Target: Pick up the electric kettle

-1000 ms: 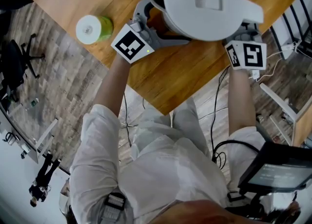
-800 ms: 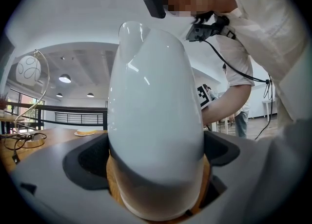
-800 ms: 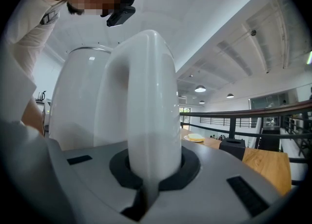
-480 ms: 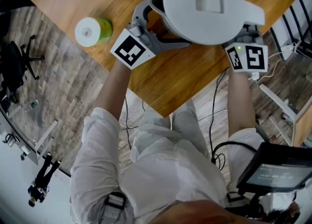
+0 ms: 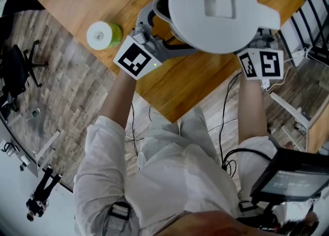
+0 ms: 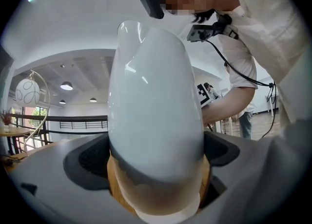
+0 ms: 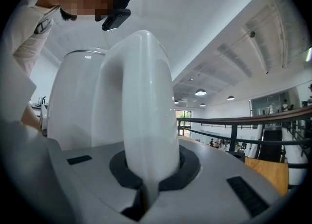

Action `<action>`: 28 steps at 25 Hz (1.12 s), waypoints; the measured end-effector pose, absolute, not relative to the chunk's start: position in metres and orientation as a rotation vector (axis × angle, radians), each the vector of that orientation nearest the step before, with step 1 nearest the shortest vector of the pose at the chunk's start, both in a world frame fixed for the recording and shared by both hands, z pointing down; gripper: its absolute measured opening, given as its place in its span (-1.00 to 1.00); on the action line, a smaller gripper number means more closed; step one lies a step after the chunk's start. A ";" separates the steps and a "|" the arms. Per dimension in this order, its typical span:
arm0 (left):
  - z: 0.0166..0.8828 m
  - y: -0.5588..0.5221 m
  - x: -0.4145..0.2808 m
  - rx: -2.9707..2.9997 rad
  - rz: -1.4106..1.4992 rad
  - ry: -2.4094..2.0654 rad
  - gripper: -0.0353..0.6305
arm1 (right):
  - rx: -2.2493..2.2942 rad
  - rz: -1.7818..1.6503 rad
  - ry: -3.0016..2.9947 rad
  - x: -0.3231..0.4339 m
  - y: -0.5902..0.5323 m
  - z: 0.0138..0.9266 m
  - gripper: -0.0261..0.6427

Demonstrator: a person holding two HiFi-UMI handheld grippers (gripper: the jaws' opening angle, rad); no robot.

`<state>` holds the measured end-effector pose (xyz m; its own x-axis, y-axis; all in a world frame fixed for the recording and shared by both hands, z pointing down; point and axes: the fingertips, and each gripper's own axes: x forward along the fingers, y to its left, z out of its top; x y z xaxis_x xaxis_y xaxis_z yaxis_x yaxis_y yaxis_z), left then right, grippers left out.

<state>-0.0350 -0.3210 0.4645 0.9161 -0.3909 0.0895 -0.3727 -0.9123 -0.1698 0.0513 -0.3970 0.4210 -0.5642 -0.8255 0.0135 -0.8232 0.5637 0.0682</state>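
Observation:
A white electric kettle hangs over the wooden table, seen from above with its lid toward me. My left gripper clasps the kettle's body from the left. In the left gripper view the rounded white wall fills the gap between the dark pads, and the left gripper is shut on it. My right gripper sits at the kettle's right side, mostly under the lid. The right gripper view shows the right gripper shut on the kettle's white handle.
A green-and-white roll stands on the table to the left of the left gripper. Cables hang off the table's near edge by the person's legs. An office chair stands on the floor at far left.
Both grippers and the kettle between them have risen toward the camera; the kettle looks larger and sits a little higher in the picture. Neither grip has changed.

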 end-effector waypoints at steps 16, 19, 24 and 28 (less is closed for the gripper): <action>0.325 -0.279 -0.032 -2.966 -0.149 0.629 0.85 | 1.461 -0.088 -2.713 0.055 -0.355 0.281 -0.89; 0.298 -0.268 -0.032 -2.965 -0.144 0.621 0.85 | 1.467 -0.081 -2.713 0.056 -0.344 0.254 -0.89; 0.252 -0.237 -0.023 -2.959 -0.158 0.608 0.85 | 1.484 -0.061 -2.730 0.065 -0.312 0.209 -0.89; 0.228 -0.214 -0.021 -2.952 -0.173 0.606 0.85 | 1.476 -0.058 -2.738 0.067 -0.289 0.185 -0.89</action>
<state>-0.0208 -0.2145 0.2284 0.9133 -0.3979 0.0869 -0.3839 -0.9123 -0.1428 0.0672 -0.2888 0.1846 -0.5495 -0.8354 0.0091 -0.8343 0.5493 0.0471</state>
